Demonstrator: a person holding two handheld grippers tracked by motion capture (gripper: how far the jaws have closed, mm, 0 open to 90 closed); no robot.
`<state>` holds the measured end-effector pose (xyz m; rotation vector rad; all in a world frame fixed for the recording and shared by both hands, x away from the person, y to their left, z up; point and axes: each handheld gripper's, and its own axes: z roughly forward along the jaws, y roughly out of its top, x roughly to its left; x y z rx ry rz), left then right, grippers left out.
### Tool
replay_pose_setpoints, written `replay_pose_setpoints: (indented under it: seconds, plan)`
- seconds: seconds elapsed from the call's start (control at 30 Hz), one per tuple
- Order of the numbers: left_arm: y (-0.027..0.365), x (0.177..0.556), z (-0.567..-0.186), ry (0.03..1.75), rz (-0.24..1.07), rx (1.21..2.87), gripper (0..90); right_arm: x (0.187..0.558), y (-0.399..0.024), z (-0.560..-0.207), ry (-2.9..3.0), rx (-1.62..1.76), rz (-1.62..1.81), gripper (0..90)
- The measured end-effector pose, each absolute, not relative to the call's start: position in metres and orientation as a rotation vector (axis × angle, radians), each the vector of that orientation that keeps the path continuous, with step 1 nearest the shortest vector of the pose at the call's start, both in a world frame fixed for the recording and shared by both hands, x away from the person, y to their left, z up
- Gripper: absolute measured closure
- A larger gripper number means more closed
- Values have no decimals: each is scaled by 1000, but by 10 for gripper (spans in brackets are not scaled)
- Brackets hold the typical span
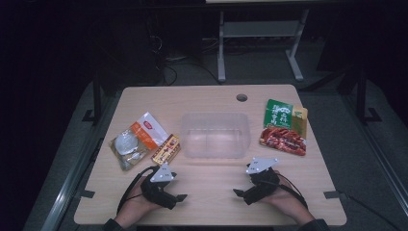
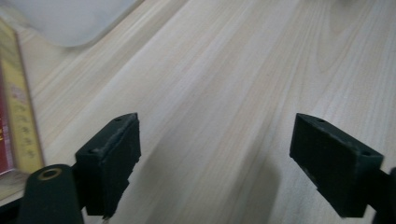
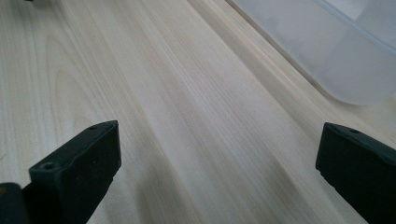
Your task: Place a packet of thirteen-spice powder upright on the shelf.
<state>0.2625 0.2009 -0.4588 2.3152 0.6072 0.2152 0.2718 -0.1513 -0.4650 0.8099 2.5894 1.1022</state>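
A clear plastic bin (image 1: 215, 135) stands in the middle of the wooden table (image 1: 207, 197). Left of it lie an orange-and-clear food packet (image 1: 137, 139) and a small red-and-yellow packet (image 1: 166, 149). To the bin's right are a green packet (image 1: 278, 113) and a red packet (image 1: 283, 140). My left gripper (image 1: 179, 194) rests near the front edge, open, pointing right, nothing between its jaws (image 2: 217, 163). My right gripper (image 1: 239, 194) rests opposite it, open and bare (image 3: 217, 172), pointing left. The bin's corner (image 3: 345, 51) lies ahead of the right jaws.
A round cable hole (image 1: 241, 97) sits near the table's far edge. Beyond the table are a white desk frame (image 1: 260, 43) and dark floor. Bare wood lies between the two grippers and in front of the bin.
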Motion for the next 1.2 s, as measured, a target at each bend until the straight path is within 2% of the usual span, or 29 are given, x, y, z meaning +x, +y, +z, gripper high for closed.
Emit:
replay_pose_setpoints:
  seconds: [0.43, 0.57, 0.83, 0.97, 1.2]
  plan:
    - [228, 274, -445, 739, 207, 2251, 399, 272, -151, -465, 2565, 824, 1111, 0]
    - [235, 278, -442, 782, 206, 2228, 509, 272, -151, -464, 2551, 823, 1115, 0]
    - [247, 292, -433, 852, 224, 2191, 787, 272, -150, -464, 2551, 824, 1126, 0]
    - [249, 299, -430, 858, 220, 2188, 889, 271, -150, -464, 2549, 815, 1129, 0]
    - [253, 315, -425, 908, 275, 2189, 897, 269, -151, -462, 2537, 825, 1135, 0]
